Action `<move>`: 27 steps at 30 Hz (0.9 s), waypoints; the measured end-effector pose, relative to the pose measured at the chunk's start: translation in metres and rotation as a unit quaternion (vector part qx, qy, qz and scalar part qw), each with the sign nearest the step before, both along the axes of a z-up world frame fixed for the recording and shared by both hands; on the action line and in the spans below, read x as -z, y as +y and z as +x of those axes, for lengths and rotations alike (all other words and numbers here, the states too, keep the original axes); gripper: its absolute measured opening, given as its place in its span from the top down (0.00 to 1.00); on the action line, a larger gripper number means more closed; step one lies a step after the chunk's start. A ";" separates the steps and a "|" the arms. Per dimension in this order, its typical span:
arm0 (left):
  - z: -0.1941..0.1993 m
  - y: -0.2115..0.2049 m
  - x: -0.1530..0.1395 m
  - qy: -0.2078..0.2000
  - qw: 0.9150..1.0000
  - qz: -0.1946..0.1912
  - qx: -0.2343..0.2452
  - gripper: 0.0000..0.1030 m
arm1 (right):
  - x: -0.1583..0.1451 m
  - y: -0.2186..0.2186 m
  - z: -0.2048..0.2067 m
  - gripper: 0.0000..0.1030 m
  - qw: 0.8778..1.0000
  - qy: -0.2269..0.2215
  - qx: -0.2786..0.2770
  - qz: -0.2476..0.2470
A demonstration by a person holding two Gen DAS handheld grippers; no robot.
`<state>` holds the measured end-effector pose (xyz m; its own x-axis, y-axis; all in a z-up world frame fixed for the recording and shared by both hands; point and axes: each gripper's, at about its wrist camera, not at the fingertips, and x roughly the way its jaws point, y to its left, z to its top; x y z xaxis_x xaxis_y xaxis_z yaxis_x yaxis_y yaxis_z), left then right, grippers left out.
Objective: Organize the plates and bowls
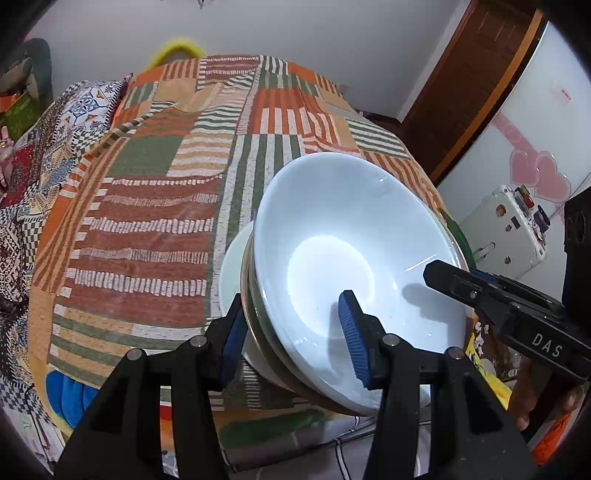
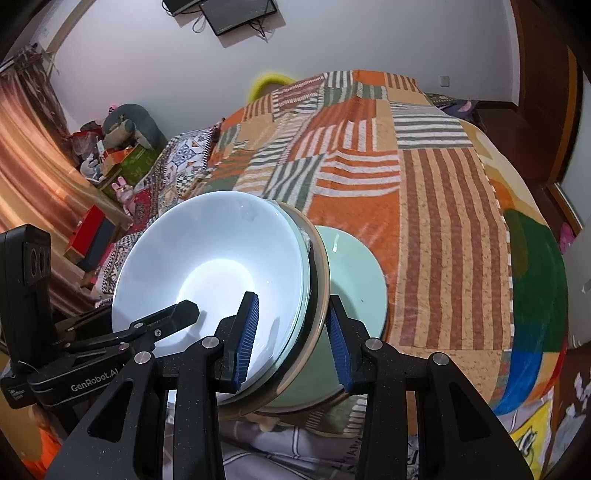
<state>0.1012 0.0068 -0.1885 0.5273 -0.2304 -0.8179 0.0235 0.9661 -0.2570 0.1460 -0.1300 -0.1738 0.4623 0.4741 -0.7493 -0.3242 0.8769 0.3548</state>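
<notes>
while both tools grip, white bowl (image 1: 354, 251) tops nested stack.

White bowl (image 1: 354, 258), pale-green plate (image 2: 354, 273), orange-striped patchwork blanket (image 1: 155, 206).

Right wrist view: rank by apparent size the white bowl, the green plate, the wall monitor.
1. White bowl, largest, but nearest the camera.
2. Green plate, partly hidden behind the stack, so true size unsure.
3. Wall monitor, smallest, farthest away.

Bright indoor light, bowl (image 1: 354, 266) glare, perhaps slight blur
</notes>
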 end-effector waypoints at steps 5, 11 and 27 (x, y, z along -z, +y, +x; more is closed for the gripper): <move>0.005 -0.005 0.007 0.009 1.000 0.002 0.006 0.52 | 0.003 -0.005 0.003 0.67 1.000 0.007 0.005 -0.003; 0.012 -0.006 0.016 0.021 1.000 -0.002 0.009 0.52 | 0.008 -0.005 0.007 0.67 1.000 0.013 0.008 -0.009; 0.018 -0.003 0.019 0.021 1.000 -0.013 0.007 0.52 | 0.022 -0.008 0.011 0.65 1.000 0.022 0.010 0.000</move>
